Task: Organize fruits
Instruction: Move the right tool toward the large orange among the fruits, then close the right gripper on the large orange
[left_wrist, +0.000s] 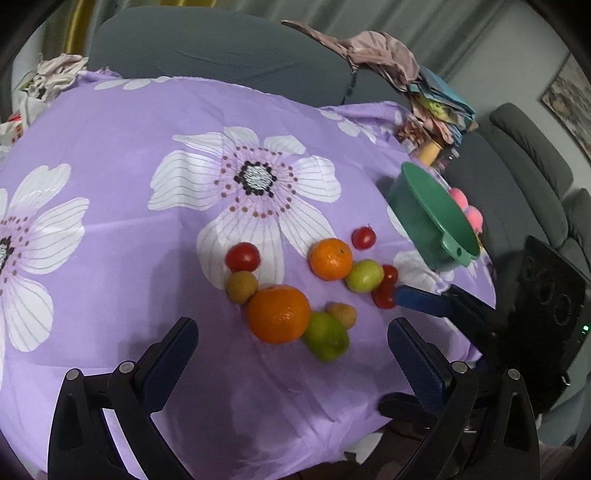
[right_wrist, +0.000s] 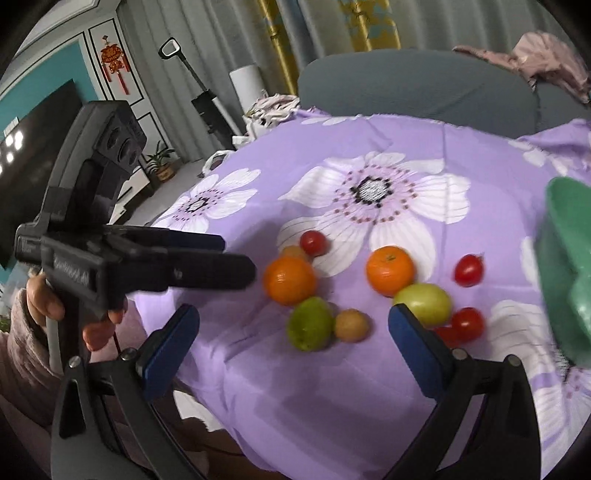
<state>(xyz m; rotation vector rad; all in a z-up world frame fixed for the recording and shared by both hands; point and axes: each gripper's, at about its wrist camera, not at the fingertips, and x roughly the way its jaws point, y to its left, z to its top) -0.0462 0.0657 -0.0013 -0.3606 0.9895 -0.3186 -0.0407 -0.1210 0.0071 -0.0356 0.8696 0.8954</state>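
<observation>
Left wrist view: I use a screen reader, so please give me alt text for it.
Loose fruit lies on a purple flowered tablecloth: two oranges, green fruits and small red tomatoes. A green bowl sits to the right. The left gripper is open and empty in front of the fruit.

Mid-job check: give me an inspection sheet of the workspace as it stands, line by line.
Surface: purple floral tablecloth, wrinkled, covering the table.
Job's things: two oranges, two green fruits, two small brownish fruits and four cherry tomatoes clustered loose on the cloth; green plastic container at the right, tilted, nothing seen inside.
Clutter: pile of clothes and papers at the far right edge; pink balls behind the container.
Grippers: left gripper open, empty, above the fruit; right gripper open, empty.
Cables: nothing seen.
Surroundings: grey sofa, curtains, television.
</observation>
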